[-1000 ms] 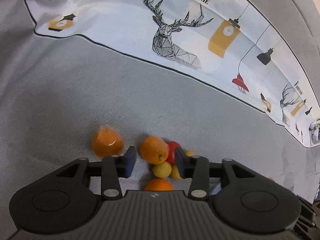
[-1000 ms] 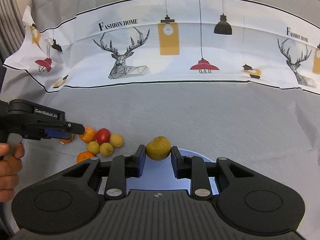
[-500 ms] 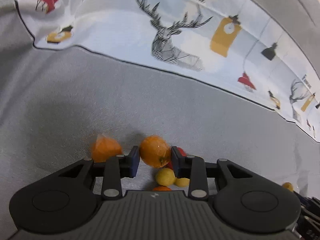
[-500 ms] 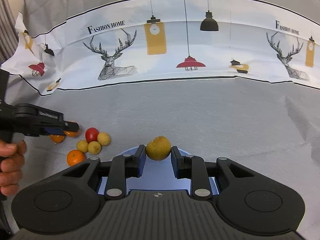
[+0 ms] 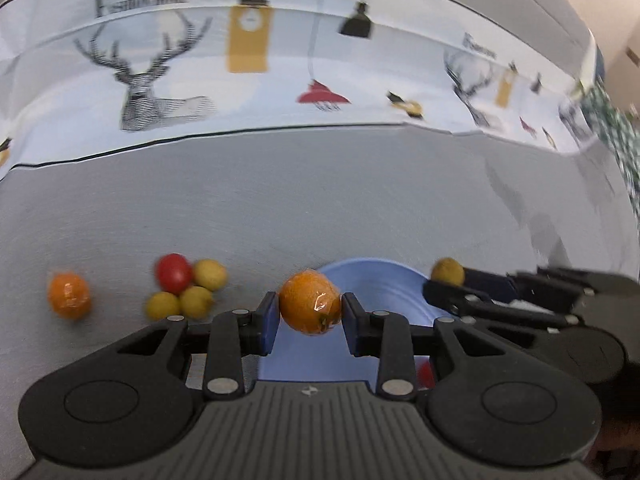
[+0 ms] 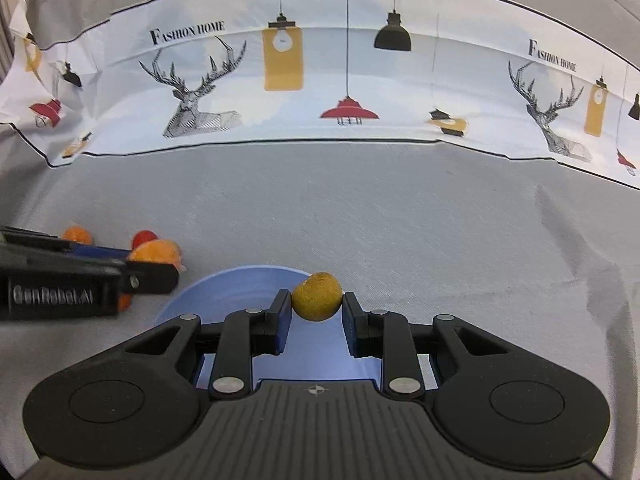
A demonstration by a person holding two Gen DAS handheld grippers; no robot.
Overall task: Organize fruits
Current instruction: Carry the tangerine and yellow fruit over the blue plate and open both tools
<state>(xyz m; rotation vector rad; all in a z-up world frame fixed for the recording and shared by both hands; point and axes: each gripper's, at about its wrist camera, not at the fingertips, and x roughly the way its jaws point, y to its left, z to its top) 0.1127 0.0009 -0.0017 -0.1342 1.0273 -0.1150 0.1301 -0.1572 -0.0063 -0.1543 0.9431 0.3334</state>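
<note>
Left gripper [image 5: 309,317]: fingers clamped on an orange [image 5: 310,303], held clear of the grey cloth [image 5: 320,200], in front of the blue bowl's [image 5: 376,292] near-left rim. Right gripper [image 6: 316,317]: fingers clamped on a small brownish-yellow fruit [image 6: 317,296], held over the bowl's right side.

Loose fruit lies on the cloth left of the bowl: a second orange [image 5: 69,295] on its own at far left, then a cluster of one red tomato [image 5: 173,273] touching three small yellow fruits [image 5: 196,300]. Something red [image 5: 424,374] shows low behind the left gripper's frame, can't identify it.

A printed deer-and-lamp cloth [image 6: 280,92] runs along the back of the worktop.
</note>
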